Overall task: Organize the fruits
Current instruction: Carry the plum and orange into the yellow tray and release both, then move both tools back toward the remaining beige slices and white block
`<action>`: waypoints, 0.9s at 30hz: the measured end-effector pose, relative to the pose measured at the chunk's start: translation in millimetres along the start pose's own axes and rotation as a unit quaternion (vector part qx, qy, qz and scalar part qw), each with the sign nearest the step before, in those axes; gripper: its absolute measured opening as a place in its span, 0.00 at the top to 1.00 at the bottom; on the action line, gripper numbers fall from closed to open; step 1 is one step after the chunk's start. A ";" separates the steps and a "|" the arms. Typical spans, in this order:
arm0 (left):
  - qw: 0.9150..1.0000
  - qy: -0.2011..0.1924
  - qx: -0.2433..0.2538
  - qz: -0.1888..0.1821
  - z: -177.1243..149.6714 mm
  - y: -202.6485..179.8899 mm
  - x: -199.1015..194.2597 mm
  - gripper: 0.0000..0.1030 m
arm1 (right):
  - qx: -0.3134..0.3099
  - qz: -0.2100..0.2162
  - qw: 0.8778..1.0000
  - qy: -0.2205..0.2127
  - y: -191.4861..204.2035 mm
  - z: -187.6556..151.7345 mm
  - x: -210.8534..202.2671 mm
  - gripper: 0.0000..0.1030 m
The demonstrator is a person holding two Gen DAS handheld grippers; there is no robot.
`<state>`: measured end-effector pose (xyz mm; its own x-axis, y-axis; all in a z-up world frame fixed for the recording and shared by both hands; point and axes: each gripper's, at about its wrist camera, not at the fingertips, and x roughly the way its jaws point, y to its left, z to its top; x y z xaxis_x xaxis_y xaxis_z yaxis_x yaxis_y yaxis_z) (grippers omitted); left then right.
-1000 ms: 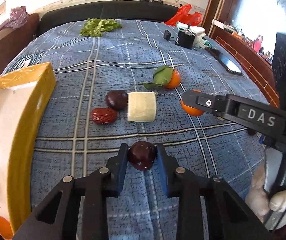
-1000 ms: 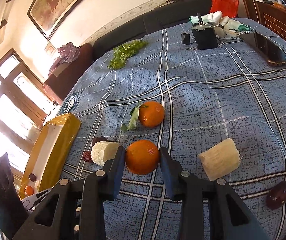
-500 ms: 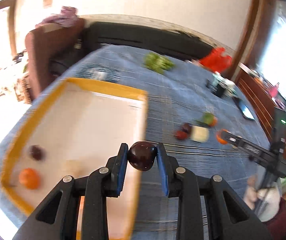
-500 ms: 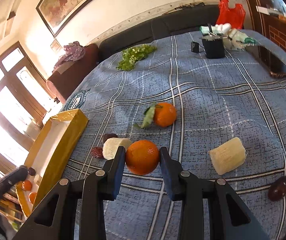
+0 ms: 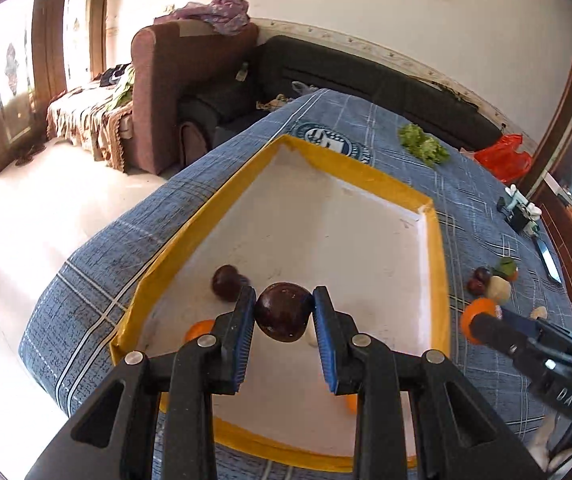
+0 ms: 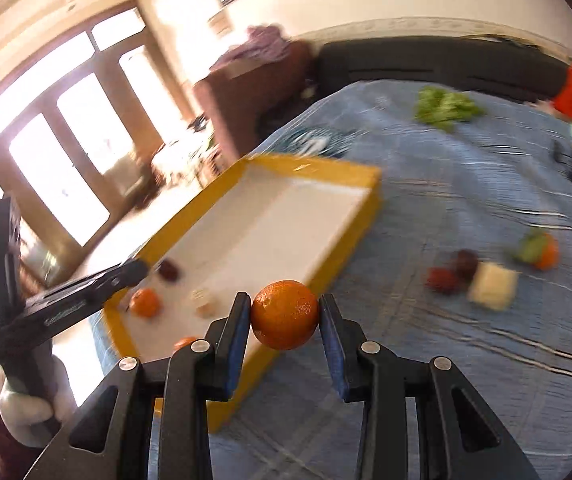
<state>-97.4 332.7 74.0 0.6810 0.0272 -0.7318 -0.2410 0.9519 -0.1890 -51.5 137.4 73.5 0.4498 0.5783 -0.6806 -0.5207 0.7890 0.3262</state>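
Observation:
My left gripper (image 5: 284, 314) is shut on a dark round plum (image 5: 282, 310) and hangs over the near end of the yellow-rimmed white tray (image 5: 437, 248). Under it in the tray lie another dark plum (image 5: 225, 282), an orange (image 5: 200, 330) and a pale piece (image 5: 310, 338). My right gripper (image 6: 285, 316) is shut on an orange (image 6: 285, 312), just outside the tray's right rim (image 6: 365, 208). Loose on the blue checked cloth lie a red date (image 6: 441, 280), a dark plum (image 6: 465, 262), a pale block (image 6: 491, 286) and a leafy orange (image 6: 541, 250).
The table edge drops to a pale floor left of the tray (image 5: 26, 208). A brown armchair (image 5: 174, 80) and a black sofa (image 5: 365, 80) stand behind. Green lettuce (image 5: 423, 144), a red bag (image 5: 505, 156) and a small black box (image 5: 519, 216) sit at the far side.
Both grippers have swung left from the loose fruit to the tray, each keeping its fruit. The left now hangs over the tray floor; the right has reached the tray's rim.

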 end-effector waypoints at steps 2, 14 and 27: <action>1.000 0.009 -0.006 0.000 -2.9 5.9 3.8 0.73 | -0.013 -0.001 1.000 0.014 11.4 -0.8 14.2 0.62; 0.999 0.025 -0.016 -0.024 -9.8 11.2 14.0 0.48 | -0.049 -0.037 0.996 0.060 32.4 -0.5 74.8 0.61; 0.997 -0.015 -0.055 -0.049 -7.5 8.1 -32.7 0.28 | 0.010 -0.038 0.999 -0.010 -0.9 6.1 1.7 0.48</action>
<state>-126.9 337.2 91.5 0.7247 -0.0540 -0.6869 -0.2455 0.9112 -0.3307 -45.8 138.9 76.1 0.5018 0.5196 -0.6916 -0.4691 0.8352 0.2871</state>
